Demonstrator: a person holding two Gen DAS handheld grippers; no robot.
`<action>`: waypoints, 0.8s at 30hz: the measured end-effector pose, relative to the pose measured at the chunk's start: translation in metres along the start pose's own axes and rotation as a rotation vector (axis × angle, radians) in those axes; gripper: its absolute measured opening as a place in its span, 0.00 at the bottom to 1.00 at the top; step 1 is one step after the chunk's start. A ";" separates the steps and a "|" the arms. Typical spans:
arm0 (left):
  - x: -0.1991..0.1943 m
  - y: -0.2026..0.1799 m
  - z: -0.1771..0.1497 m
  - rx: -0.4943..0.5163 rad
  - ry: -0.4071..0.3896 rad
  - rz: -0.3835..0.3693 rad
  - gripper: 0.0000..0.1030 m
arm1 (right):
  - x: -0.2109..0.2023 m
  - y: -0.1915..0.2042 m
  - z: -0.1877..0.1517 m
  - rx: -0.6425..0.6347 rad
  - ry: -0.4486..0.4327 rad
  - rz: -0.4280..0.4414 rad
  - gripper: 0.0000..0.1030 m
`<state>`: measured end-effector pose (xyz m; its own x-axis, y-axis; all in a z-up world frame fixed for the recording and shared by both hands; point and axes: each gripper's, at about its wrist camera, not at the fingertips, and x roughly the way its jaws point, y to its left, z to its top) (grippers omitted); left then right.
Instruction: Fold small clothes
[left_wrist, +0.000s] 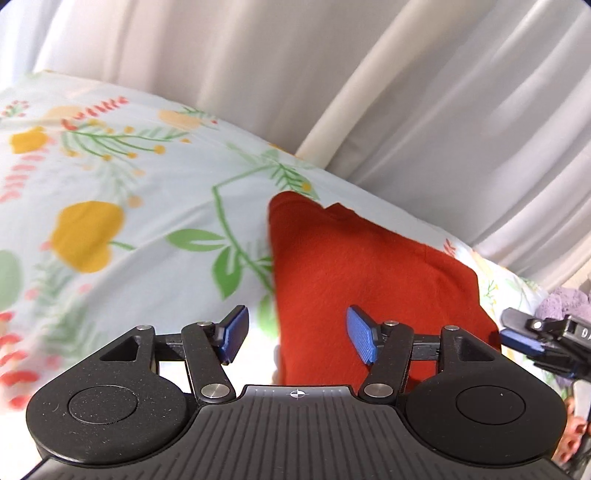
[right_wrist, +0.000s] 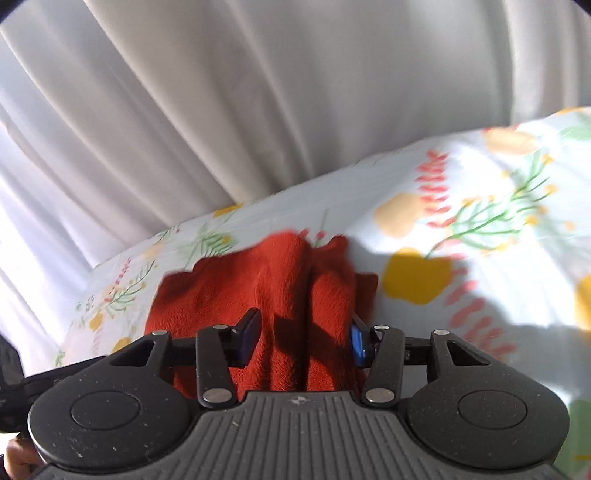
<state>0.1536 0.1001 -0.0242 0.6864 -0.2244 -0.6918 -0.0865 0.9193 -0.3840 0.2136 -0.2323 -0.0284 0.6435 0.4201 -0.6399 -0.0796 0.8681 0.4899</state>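
A fuzzy, rust-red garment (left_wrist: 362, 266) of fleece-like cloth lies on a smooth pale sheet (left_wrist: 155, 192) printed with yellow flowers, green leaves and coral sprigs; this sheet is the landmark for everything else. Behind the sheet hangs a white curtain (left_wrist: 424, 92) in long soft folds. In the left wrist view the garment looks flat and roughly wedge-shaped, with a neat straight edge along its left side. The left gripper (left_wrist: 297, 334), black with ribbed blue pads, hovers above the sheet with its jaws wide apart and holding nothing; one pad is over the garment, the other over bare sheet. At the right edge of that view the right gripper's tip (left_wrist: 524, 334) appears against the garment's corner, with a lilac knitted item (left_wrist: 561, 304) behind it. The right wrist view shows what the left does not: the garment (right_wrist: 258, 288) bunched into a raised ridge with a deep crease, and the right gripper (right_wrist: 303, 341) with jaws spread wide around it, not pinching it.
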 end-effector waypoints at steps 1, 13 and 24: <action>-0.009 0.002 -0.009 0.019 -0.002 0.007 0.68 | -0.011 -0.004 -0.005 0.009 -0.012 0.020 0.53; -0.007 -0.023 -0.082 0.222 0.088 0.032 0.74 | -0.038 -0.036 -0.096 0.245 0.142 0.167 0.56; -0.007 -0.005 -0.073 0.162 0.079 0.178 0.75 | -0.028 -0.059 -0.101 0.501 0.058 0.327 0.18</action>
<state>0.0967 0.0739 -0.0621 0.6113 -0.0734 -0.7880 -0.0799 0.9849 -0.1537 0.1232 -0.2686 -0.0989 0.6025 0.6704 -0.4331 0.1107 0.4672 0.8772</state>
